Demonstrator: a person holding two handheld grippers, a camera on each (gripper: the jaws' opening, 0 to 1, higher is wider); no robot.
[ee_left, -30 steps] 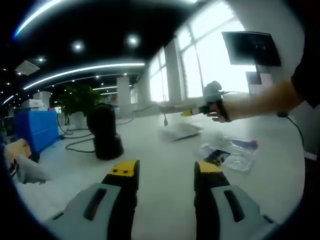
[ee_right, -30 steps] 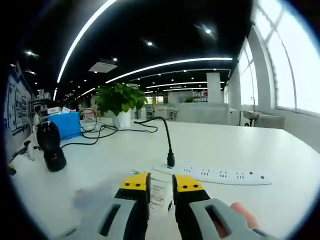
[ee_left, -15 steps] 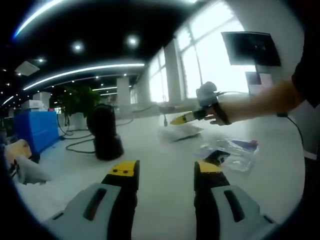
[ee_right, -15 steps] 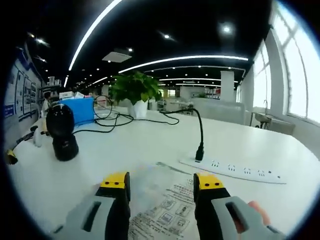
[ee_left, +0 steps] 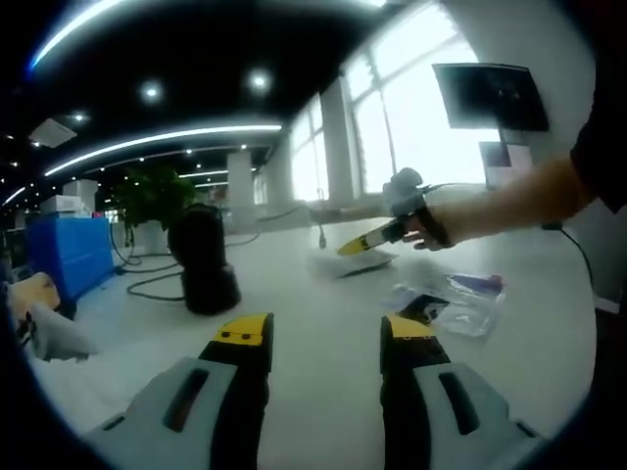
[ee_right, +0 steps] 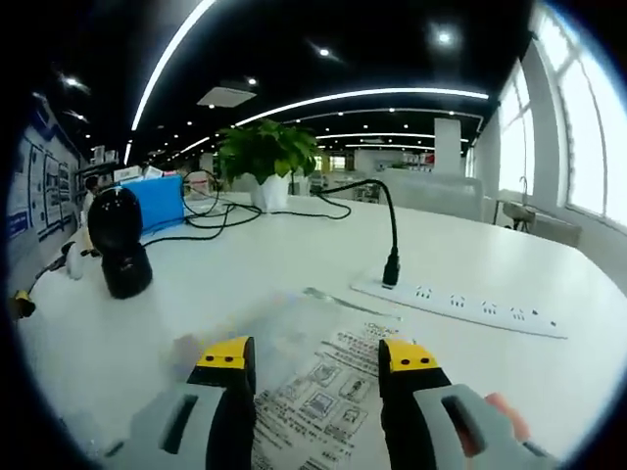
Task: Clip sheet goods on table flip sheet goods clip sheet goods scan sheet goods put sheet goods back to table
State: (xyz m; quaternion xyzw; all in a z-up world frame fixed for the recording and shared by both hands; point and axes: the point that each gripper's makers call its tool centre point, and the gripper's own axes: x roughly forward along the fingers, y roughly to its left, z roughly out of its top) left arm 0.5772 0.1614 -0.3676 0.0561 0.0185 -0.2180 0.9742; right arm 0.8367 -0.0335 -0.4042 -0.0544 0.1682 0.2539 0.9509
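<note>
Two sheet goods packets (ee_right: 313, 377) (ee_left: 453, 299), one power strip (ee_right: 460, 305), one potted plant (ee_right: 266, 162)

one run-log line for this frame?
right tool: open over clear printed sheet bag | left tool: open, nothing held | white table

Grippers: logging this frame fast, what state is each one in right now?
Left gripper: open, fingers apart over the bare table, holding nothing.
Right gripper: open, fingers apart above the printed sheet goods, not clamped on it.
</note>
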